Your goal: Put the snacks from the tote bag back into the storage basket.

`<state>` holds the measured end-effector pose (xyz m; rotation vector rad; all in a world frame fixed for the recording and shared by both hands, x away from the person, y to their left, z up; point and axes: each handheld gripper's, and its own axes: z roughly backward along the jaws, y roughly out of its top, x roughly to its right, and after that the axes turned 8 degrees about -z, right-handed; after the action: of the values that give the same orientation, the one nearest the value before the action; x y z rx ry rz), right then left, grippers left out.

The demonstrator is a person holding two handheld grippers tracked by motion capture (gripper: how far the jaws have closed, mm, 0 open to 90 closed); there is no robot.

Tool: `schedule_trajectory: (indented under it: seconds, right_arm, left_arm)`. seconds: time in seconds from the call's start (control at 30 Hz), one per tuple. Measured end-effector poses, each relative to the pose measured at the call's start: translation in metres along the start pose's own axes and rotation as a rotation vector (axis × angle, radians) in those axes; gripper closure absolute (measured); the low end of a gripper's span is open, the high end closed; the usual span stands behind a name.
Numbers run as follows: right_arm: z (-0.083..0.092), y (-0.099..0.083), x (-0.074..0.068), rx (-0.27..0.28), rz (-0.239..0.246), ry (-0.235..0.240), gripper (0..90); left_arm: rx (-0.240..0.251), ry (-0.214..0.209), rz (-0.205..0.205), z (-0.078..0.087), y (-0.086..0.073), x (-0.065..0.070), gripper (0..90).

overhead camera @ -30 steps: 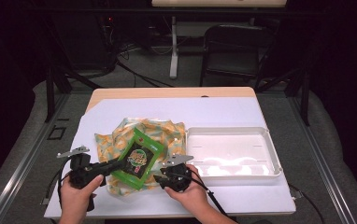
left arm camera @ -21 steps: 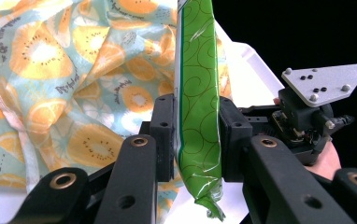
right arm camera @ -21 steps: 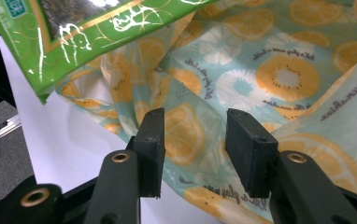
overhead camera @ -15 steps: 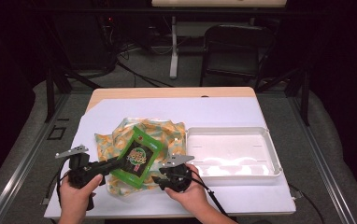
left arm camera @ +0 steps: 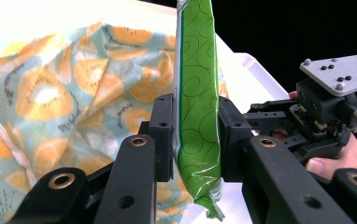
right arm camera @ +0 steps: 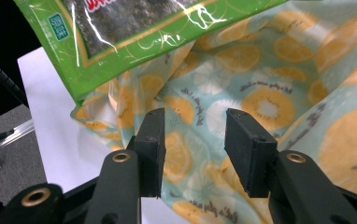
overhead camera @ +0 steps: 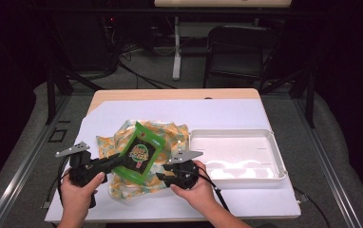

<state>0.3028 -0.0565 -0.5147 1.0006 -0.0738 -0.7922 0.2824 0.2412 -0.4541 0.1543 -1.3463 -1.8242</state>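
Observation:
A green snack packet stands tilted on edge above a citrus-print cloth on the white-covered table. My left gripper is shut on the packet's lower edge. In the left gripper view the pads press both faces of the packet. My right gripper sits just right of the packet, low over the cloth. In the right gripper view its jaws stand open over the cloth with nothing between them. They have just been opening. The packet hangs above them.
A white rectangular tray lies to the right of the cloth, and its corner shows past the packet. My right gripper and the hand holding it appear in the left gripper view. The table's front edge runs close to both hands.
The packet has come up a little higher and more upright in the left gripper. Both hands have stayed nearly where they were.

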Motion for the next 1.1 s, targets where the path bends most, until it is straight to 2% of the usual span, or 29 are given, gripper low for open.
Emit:
schedule_trajectory:
  seconds: [0.3, 0.77, 0.97, 1.1]
  right_arm:
    - [0.011, 0.023, 0.006, 0.025, 0.005, -0.003, 59.0]
    - [0.028, 0.053, 0.026, 0.077, -0.035, 0.028, 58.9]
    - [0.031, 0.063, 0.033, 0.109, -0.081, 0.049, 56.2]
    - [0.031, 0.066, 0.039, 0.099, -0.105, 0.064, 54.4]
  left_arm:
    - [0.02, 0.004, -0.011, -0.01, 0.013, -0.002, 72.1]
    - [0.057, 0.0, -0.017, -0.027, 0.033, -0.005, 72.1]
    - [0.068, -0.018, -0.024, -0.038, 0.044, -0.001, 72.2]
    - [0.071, -0.037, -0.037, -0.046, 0.05, 0.002, 72.2]
